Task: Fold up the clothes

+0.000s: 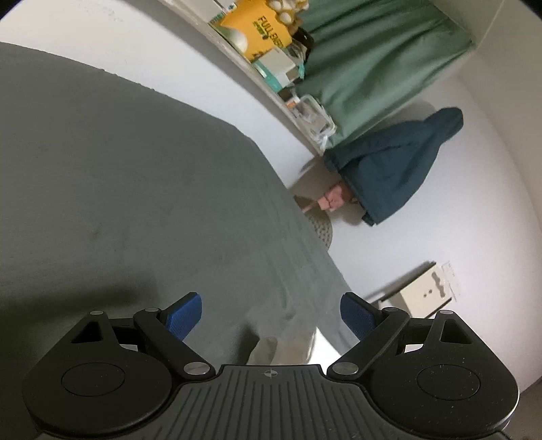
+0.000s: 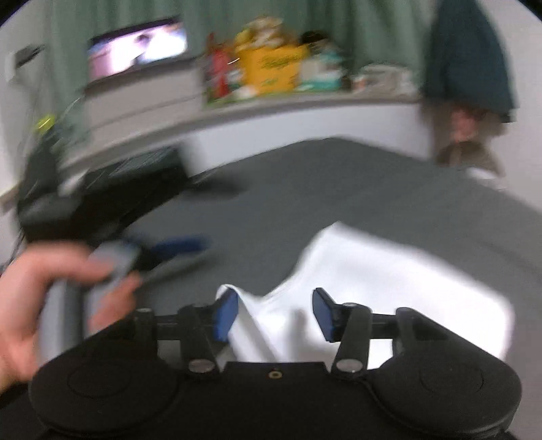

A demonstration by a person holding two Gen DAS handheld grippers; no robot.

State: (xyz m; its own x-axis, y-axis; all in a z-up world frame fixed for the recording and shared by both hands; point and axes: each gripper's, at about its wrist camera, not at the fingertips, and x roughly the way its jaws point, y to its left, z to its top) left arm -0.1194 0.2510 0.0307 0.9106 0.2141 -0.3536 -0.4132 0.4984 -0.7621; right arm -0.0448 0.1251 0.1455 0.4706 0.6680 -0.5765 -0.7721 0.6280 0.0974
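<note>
White garment (image 2: 389, 287): a soft, pale piece of clothing lies on a grey bed cover (image 2: 321, 189), filling the lower right of the right wrist view, from about 3 o'clock round to 6 o'clock. A raised fold or flap of it stands up near 6 o'clock, between the blue pads of the right gripper (image 2: 274, 314). Its jaws are partly apart; the left pad sits at the fold's edge, but blur hides whether it touches, and the cloth does not look pinched.

The cloth looks light, limp and thin. It would likely sag and crease when lifted, so a hem, corner or the raised fold seems the best place to pinch. Its far edge, toward 12 o'clock, is a notched outline against the grey.

The left gripper (image 1: 271, 316) hovers over bare grey cover, jaws wide apart and empty. In the right wrist view a hand (image 2: 50, 298) at 9 o'clock holds it.

The cover offers open flat room from 10 to 2 o'clock beyond the garment. Its far edge meets a white wall with a cluttered shelf (image 2: 305, 98), a yellow box (image 2: 271, 71) and green curtain (image 2: 355, 23) above. A dark blue jacket (image 2: 467, 61) hangs at 1 o'clock, well apart.
</note>
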